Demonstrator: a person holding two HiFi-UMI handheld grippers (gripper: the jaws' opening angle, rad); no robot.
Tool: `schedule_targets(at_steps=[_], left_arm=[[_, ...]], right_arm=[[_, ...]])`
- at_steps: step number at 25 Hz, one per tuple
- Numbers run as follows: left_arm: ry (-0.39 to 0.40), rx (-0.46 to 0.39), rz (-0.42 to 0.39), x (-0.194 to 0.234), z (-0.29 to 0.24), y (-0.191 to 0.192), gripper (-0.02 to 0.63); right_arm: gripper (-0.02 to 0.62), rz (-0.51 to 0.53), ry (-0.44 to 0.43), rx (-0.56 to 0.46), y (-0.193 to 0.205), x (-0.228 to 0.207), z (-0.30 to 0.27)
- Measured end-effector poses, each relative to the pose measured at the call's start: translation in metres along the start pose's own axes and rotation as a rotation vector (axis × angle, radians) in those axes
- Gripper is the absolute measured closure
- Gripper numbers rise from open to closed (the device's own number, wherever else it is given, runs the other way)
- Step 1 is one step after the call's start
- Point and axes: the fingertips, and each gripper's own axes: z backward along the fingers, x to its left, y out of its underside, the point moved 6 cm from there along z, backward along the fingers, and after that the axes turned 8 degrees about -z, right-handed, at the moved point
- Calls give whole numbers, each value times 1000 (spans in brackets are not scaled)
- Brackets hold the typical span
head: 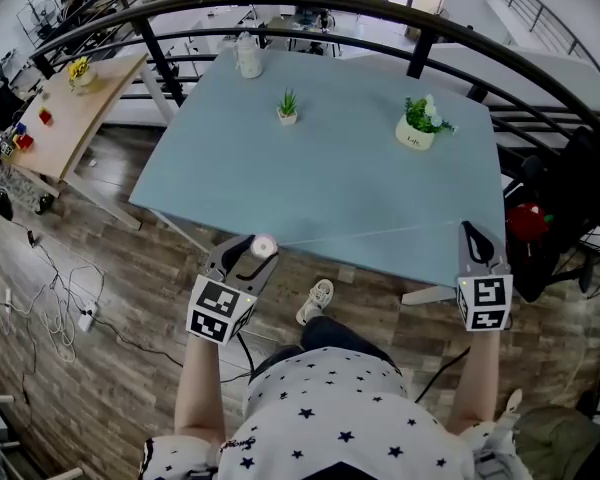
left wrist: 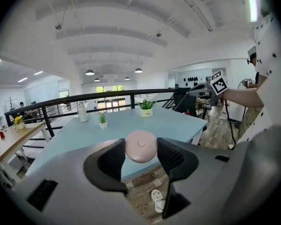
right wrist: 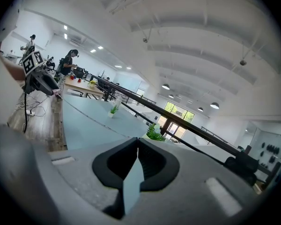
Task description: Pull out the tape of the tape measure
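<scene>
In the head view my left gripper (head: 254,252) is shut on a round pink tape measure (head: 264,246) at the near edge of the blue table (head: 330,178). The left gripper view shows the pink case (left wrist: 141,146) pinched between the two black pads of that gripper (left wrist: 140,150). A thin tape (head: 380,233) runs from the case across the table's near edge to my right gripper (head: 474,240). In the right gripper view the jaws (right wrist: 138,146) are pressed together on the tape's end, and the tape (right wrist: 104,124) stretches away toward the left gripper (right wrist: 37,81).
Two small potted plants (head: 288,106) (head: 420,123) and a clear bottle (head: 248,56) stand on the far part of the table. A black railing (head: 380,13) curves behind it. A wooden table (head: 70,108) stands at left, cables (head: 60,308) lie on the floor.
</scene>
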Motion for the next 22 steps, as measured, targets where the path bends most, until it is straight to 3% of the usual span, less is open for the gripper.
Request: schedule_targets(at_steps=[22], left_arm=[[-10,37,1,15,-13,8,394]], right_arm=[[581,9,-33,17,-4,19,-30]])
